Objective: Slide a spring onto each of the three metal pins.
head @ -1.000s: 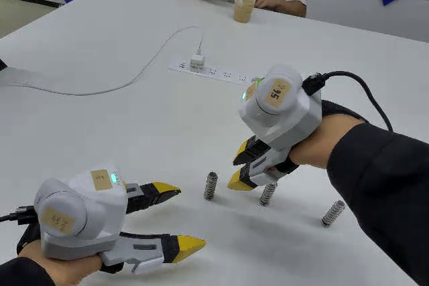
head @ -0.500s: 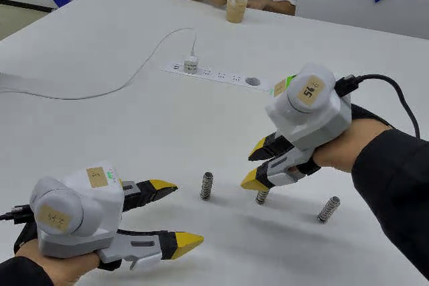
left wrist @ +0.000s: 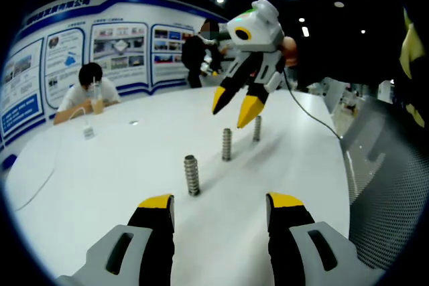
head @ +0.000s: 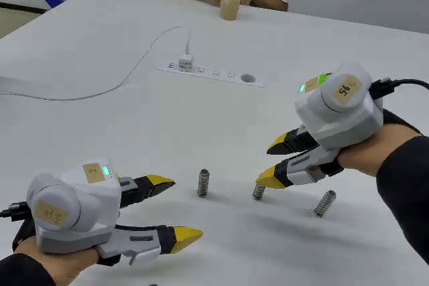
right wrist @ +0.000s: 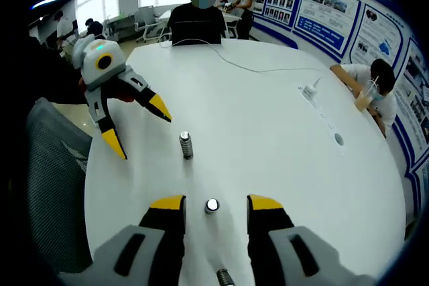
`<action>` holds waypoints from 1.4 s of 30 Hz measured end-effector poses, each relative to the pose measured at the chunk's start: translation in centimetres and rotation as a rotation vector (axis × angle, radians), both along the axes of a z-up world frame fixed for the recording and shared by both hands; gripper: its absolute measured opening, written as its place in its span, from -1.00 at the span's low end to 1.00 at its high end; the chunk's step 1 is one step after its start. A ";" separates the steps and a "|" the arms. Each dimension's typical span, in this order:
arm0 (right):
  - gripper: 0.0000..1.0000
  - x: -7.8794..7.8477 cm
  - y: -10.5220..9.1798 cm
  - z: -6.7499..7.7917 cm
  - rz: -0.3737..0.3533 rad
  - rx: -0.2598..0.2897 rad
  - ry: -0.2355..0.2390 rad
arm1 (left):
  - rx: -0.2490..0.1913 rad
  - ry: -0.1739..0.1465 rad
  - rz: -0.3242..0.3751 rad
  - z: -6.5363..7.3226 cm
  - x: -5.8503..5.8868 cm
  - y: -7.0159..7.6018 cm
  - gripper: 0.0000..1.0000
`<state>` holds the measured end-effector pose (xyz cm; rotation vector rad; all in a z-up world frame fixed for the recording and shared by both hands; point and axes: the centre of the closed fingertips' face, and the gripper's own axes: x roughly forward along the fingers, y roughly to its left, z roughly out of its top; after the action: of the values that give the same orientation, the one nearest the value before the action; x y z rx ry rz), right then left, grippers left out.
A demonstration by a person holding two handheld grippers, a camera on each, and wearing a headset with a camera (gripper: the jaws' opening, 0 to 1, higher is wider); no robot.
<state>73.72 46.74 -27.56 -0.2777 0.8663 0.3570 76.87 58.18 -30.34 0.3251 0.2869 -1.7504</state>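
On the white desk (head: 134, 118) three springs stand on end in a row, and the task looks finished or close to it. The pins are hard to make out inside the coils, so I take each spring to be seated on one rather than seeing it.

The right gripper (head: 269, 163) hangs directly over the middle spring (head: 259, 192), with its fingers spread apart and holding nothing. In the right gripper view that spring's top (right wrist: 212, 205) sits between the two yellow tips without touching either.

The left gripper (head: 177, 209) is well apart from the middle spring, low over the desk, with its fingers likewise spread and empty.

The inner spring (head: 203, 183) stands near the middle spring on the side toward the left gripper. The outer spring (head: 325, 203) stands on the opposite side.

What is left, in my judgement, is only to check the seating.
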 end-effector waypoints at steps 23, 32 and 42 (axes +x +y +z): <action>0.06 -3.7 -3.1 2.1 -0.172 0.056 -0.179 | 0.002 -0.003 -0.004 0.3 0.2 -0.3 0.17; 0.17 -5.5 -3.8 1.9 -0.217 0.069 -0.214 | 0.007 0.001 0.002 0.3 0.4 -0.2 0.20; 0.22 -7.4 -4.2 1.6 -0.258 0.088 -0.252 | 0.012 0.003 0.005 0.2 0.4 -0.1 0.23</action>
<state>66.32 42.58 -25.99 -0.1229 0.6269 0.1154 77.25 58.11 -30.10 0.3302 0.2996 -1.7448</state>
